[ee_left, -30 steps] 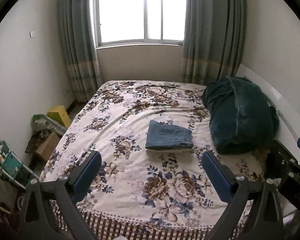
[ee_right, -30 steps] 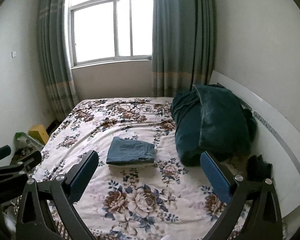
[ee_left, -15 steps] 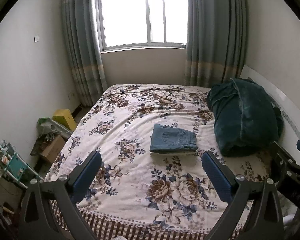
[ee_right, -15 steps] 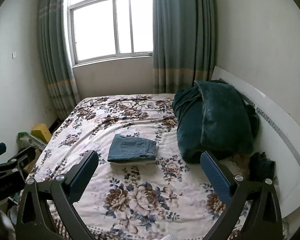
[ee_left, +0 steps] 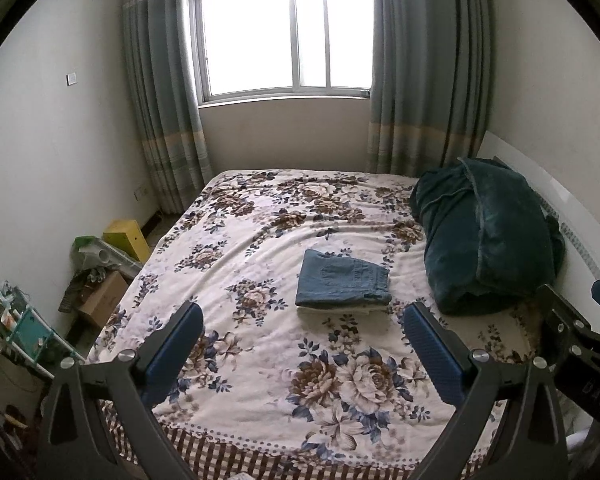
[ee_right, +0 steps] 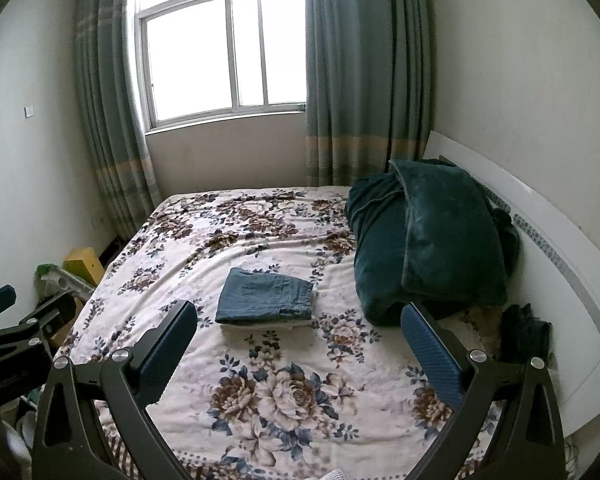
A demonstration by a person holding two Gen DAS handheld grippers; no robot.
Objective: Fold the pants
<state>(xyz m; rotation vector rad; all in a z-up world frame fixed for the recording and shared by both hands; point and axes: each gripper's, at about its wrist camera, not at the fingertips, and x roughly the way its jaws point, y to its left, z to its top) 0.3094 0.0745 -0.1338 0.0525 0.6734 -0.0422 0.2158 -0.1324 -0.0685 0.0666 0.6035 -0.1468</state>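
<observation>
1. Both tongs, left tongs (ee_left: 300, 344) and right tongs (ee_right: 300, 340), gape wide, empty.
2. Folded pants (ee_left: 343, 283) lie mid-bed (ee_left: 260, 208), atop something pale.
3. We judge folding done; we should retreat without brushing them.

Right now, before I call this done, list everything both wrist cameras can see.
Folded pants: 1, blue denim, mid-bed on a pale folded layer.
Bedspread: 1, cream floral, covering bed.
Blanket bundle: 1, dark teal, against headboard.
Headboard: 1, white, bed's right side.
Dark cloth: 1, black, beside headboard.
Curtains: 2, grey-green, flanking window.
Window: 1, bright, far wall.
Yellow box: 1, floor left.
Cardboard box: 1, brown, floor left.
Left gripper: open, empty.
Right gripper: open, empty.
</observation>
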